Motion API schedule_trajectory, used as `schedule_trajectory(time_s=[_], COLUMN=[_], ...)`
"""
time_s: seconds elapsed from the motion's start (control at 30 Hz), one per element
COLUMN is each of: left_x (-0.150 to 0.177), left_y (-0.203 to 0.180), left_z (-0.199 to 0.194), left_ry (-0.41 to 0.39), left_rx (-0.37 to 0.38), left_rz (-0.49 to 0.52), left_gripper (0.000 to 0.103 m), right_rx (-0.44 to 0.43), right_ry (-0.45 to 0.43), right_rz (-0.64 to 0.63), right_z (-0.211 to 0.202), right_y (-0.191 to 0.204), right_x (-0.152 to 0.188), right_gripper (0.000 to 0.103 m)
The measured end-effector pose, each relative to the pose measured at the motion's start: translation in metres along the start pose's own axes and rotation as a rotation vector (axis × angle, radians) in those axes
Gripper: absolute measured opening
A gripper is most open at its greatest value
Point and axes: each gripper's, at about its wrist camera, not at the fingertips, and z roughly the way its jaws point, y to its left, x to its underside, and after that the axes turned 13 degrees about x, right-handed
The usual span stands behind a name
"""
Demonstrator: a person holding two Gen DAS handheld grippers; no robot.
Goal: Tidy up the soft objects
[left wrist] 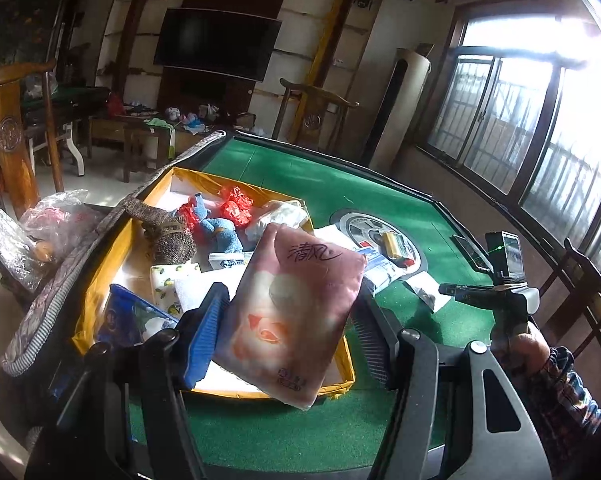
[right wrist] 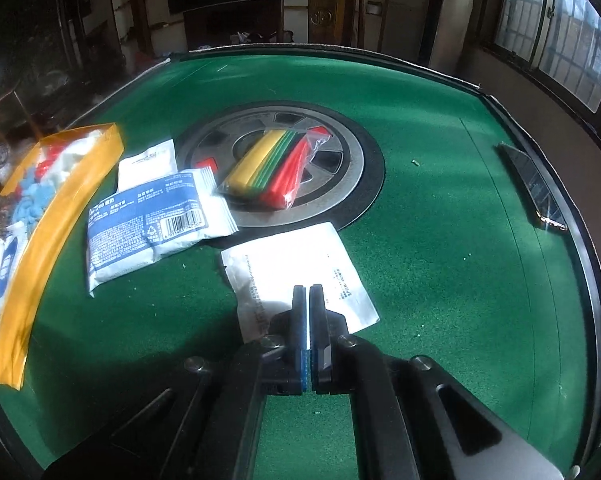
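Jaws of the left gripper (left wrist: 288, 320) stand about half open and clamp a pink tissue pack (left wrist: 296, 316) by its two long sides, holding it tilted above the near edge of the yellow-walled storage box (left wrist: 342, 364). Jaws of the right gripper (right wrist: 309, 300) are pressed together over a flat white sachet (right wrist: 296, 268) that lies on the green counter (right wrist: 440, 200); whether its edge is pinched between the pads cannot be told.

The tissue pack looks light and squashy, with a slick plastic wrap, so I judge a side grip across its width, as it is held now, to be the safest, firm enough to dent it slightly. The sachet seems thin, limp and nearly weightless; it probably has to be nipped at one edge, since it lies flat. Beside it, the blue-and-white wipes pack (right wrist: 148, 224) and the striped sponge pack (right wrist: 276, 172) appear soft and easy to squeeze.

Inside the box a blue plush toy (left wrist: 216, 226) and red wrapped pieces (left wrist: 234, 204) show, but the tissue pack hides much of the box floor. Window glare washes out the right of the left wrist view, and the sachet's print is too small to read.
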Motion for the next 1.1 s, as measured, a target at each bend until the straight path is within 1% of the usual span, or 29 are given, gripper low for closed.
schedule_trajectory(time_s=[0.03,0.1,0.13,0.2,0.23,0.33,0.37,0.43,0.47,0.53,0.6,0.67,0.8,0.83,0.87,0.9,0.93,0.97,1.0,1.1], left_x=[0.0,0.002,0.002,0.002,0.002,0.002,0.003,0.002,0.002,0.002,0.003,0.004,0.003,0.003,0.002,0.001,0.001,0.0,-0.001,-0.003], left_y=[0.001,0.002,0.003,0.004,0.004,0.004,0.004,0.004,0.004,0.004,0.005,0.009,0.019,0.021,0.024,0.026,0.028,0.03,0.032,0.035], left_z=[0.0,0.0,0.001,0.002,0.003,0.004,0.004,0.003,0.003,0.001,0.001,0.001,0.003,0.003,0.004,0.004,0.005,0.005,0.005,0.003], left_ry=[0.0,0.001,0.001,0.001,0.003,0.007,0.006,0.003,0.001,-0.002,-0.002,0.0,0.006,0.007,0.009,0.01,0.01,0.01,0.011,0.013], left_rx=[0.0,-0.002,-0.002,0.001,0.001,-0.001,0.0,0.003,0.004,0.008,0.016,0.015,0.016,0.016,0.013,0.009,0.007,0.006,0.004,-0.004], left_rz=[-0.002,-0.004,-0.006,-0.01,-0.009,-0.003,-0.006,-0.011,-0.009,-0.007,-0.008,-0.013,-0.034,-0.037,-0.039,-0.043,-0.048,-0.052,-0.055,-0.054], left_gripper=[0.061,0.061,0.061,0.061,0.061,0.061,0.061,0.061,0.061,0.061,0.061,0.061,0.061,0.061,0.061,0.061,0.061,0.061,0.061,0.061], right_rx=[-0.004,-0.004,-0.023,-0.099,-0.122,-0.148,-0.145,-0.091,-0.076,-0.065,-0.031,0.0,-0.001,0.011,0.029,0.044,0.046,0.04,0.029,-0.002], right_ry=[0.0,0.019,-0.001,-0.025,-0.032,-0.035,-0.033,-0.022,0.003,0.082,0.137,0.16,0.188,0.197,0.205,0.213,0.207,0.2,0.195,0.173], right_rz=[0.009,0.021,0.034,0.028,0.025,0.023,0.027,0.047,0.066,0.109,0.136,0.134,0.126,0.118,0.108,0.099,0.097,0.097,0.101,0.136], right_z=[0.0,0.002,-0.002,-0.011,-0.015,-0.018,-0.016,-0.006,0.005,0.032,0.057,0.072,0.087,0.089,0.091,0.093,0.093,0.091,0.09,0.076], right_y=[-0.002,-0.001,0.0,0.01,0.017,0.035,0.038,0.039,0.037,0.033,0.032,0.038,0.054,0.058,0.062,0.066,0.068,0.069,0.067,0.054], right_x=[-0.003,-0.011,-0.013,-0.02,-0.024,-0.042,-0.051,-0.07,-0.08,-0.094,-0.103,-0.109,-0.116,-0.117,-0.116,-0.115,-0.115,-0.115,-0.114,-0.109], right_gripper=[0.009,0.063,0.064,0.064,0.064,0.064,0.064,0.064,0.064,0.064,0.064,0.064,0.063,0.061,0.048,0.043,0.04,0.035,0.032,0.03])
